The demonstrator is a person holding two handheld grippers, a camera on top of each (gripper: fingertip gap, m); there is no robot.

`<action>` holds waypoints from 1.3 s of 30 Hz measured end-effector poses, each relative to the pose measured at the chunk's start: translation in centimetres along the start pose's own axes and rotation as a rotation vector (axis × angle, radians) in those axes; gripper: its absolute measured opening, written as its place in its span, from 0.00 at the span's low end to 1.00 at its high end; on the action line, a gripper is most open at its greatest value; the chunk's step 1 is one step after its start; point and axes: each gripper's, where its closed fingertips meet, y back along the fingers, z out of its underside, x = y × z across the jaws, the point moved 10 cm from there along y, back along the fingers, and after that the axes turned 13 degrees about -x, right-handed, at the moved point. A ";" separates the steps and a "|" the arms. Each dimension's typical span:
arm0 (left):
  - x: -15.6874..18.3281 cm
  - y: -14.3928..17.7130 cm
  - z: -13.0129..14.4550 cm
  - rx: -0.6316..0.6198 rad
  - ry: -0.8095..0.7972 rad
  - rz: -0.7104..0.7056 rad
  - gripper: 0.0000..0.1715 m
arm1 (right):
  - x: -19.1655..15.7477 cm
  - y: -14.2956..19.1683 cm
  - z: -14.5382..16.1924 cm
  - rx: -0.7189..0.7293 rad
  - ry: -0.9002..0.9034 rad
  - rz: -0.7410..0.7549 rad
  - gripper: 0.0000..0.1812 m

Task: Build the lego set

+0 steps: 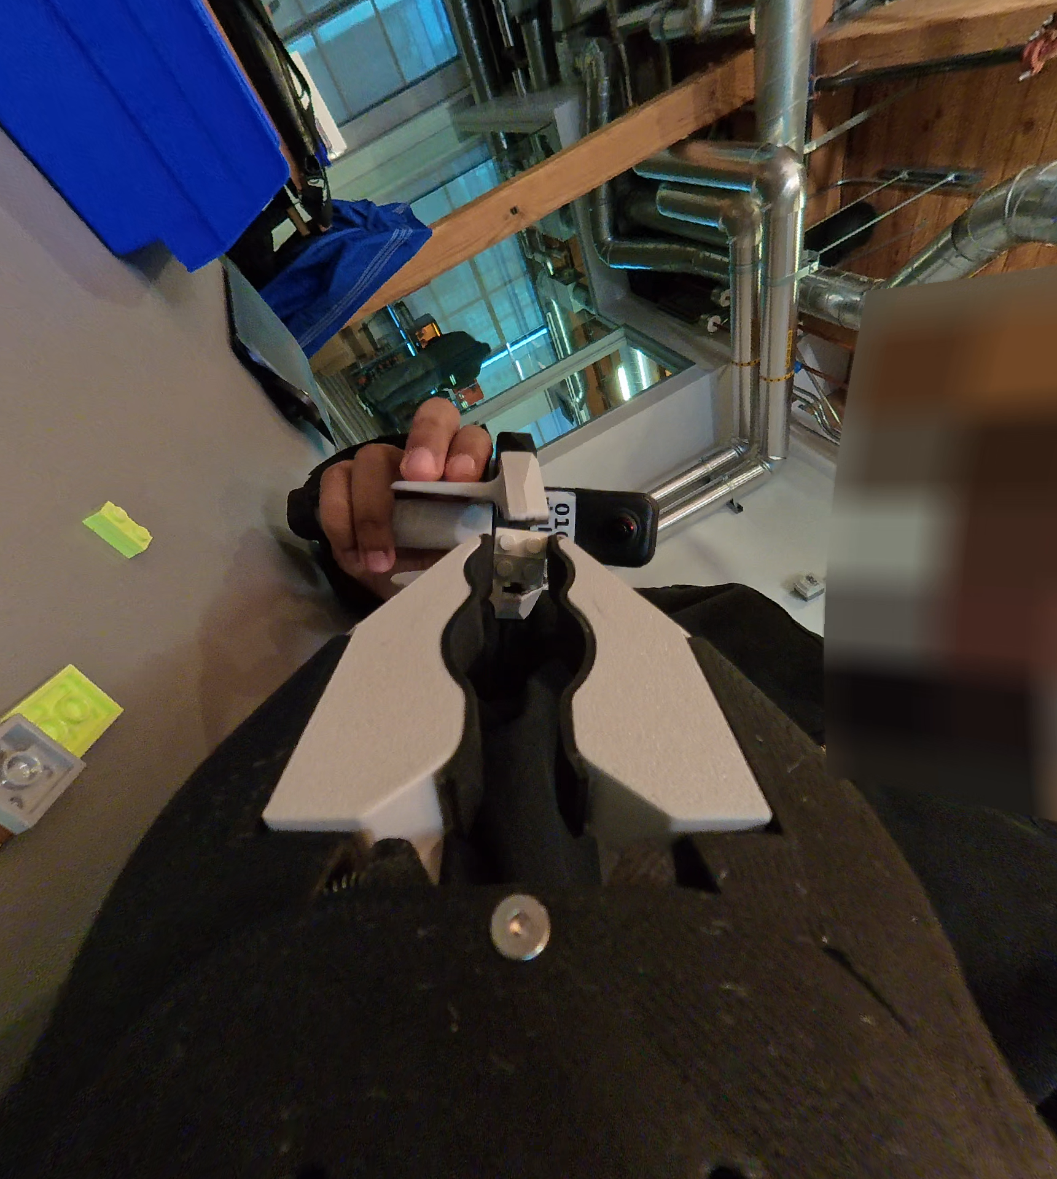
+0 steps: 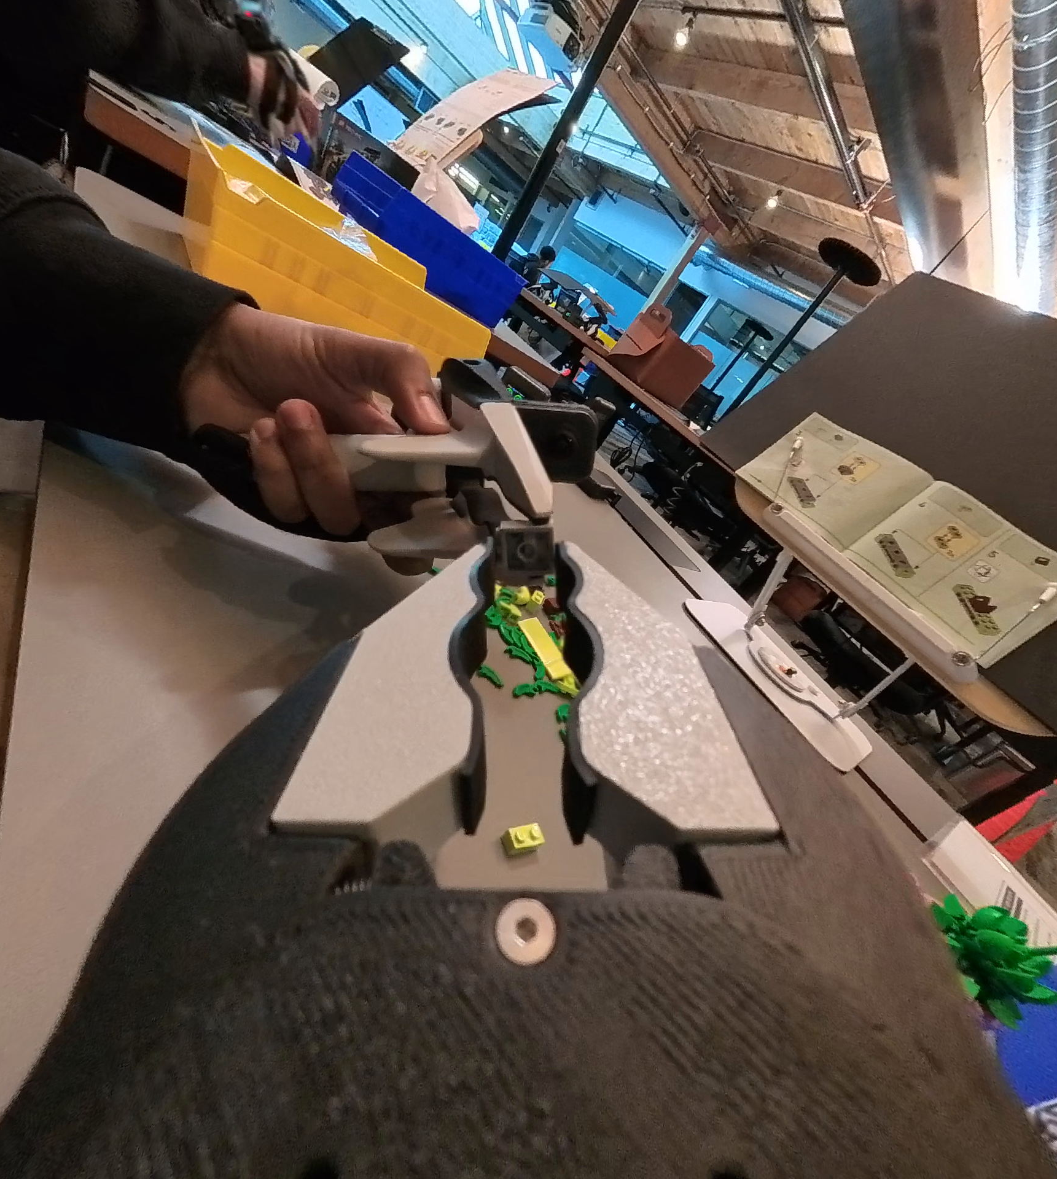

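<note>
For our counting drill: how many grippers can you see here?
2: the left gripper and the right gripper, meeting tip to tip, each shut on the grey lego assembly. No others show.

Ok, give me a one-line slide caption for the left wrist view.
Left gripper pinches a small grey brick assembly in mid-air, tip to tip with the right gripper, lime bricks lying on the grey table.

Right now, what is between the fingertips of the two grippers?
A small grey Lego piece. Both the left gripper and right gripper pinch it, seen in both wrist views.
</note>
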 end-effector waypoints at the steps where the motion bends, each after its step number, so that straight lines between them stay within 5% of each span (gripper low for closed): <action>1: 0.0 0.0 0.0 0.000 0.001 0.003 0.08 | -0.1 0.0 0.0 0.000 0.006 0.003 0.08; 5: 0.1 0.0 0.0 0.000 -0.003 -0.004 0.08 | -0.1 0.0 -0.1 -0.007 0.013 0.004 0.09; 10: 0.6 1.3 -0.5 0.058 -0.077 -0.185 0.23 | 0.5 0.1 0.1 -0.027 -0.034 0.020 0.08; 15: 2.0 3.7 -0.2 -0.002 -0.311 -0.633 0.23 | 1.6 -1.4 1.2 -0.207 -0.217 -0.075 0.08; 22: 1.4 3.5 1.1 -0.357 -0.596 -1.157 0.24 | 2.1 -4.1 1.8 -0.482 -0.435 -0.295 0.08; 39: -1.1 3.0 1.4 -0.542 -0.593 -1.179 0.24 | 1.4 -8.4 1.3 -0.919 -0.293 -0.478 0.08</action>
